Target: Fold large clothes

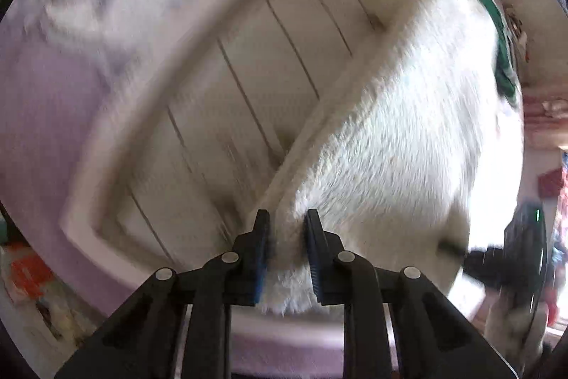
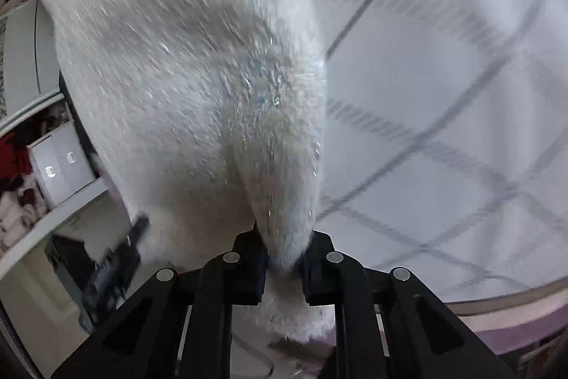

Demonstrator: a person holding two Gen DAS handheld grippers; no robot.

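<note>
Your frames are bright with soft daylight, strongest at the left view's right edge. Motion blur smears both; fisheye edges bend and darken.

A bed takes up most of the room, spread with a pale checked sheet (image 2: 443, 116) crossed by thin dark lines and short hatched bands. Its near edge carries a lilac border (image 2: 514, 325), and the same lilac cover (image 1: 46, 116) lies to the left, with a blurred grey print on its far part. Beyond the bed on the left stands a white cabinet (image 2: 62, 166) with small metal handles, red and white cloth heaped beside it. A white curved rail (image 2: 32, 116) runs above it. Strong daylight comes from the far right, washing out that corner (image 1: 543, 166). On the near left, orange and white clutter (image 1: 28, 276) lies blurred on the floor.
</note>
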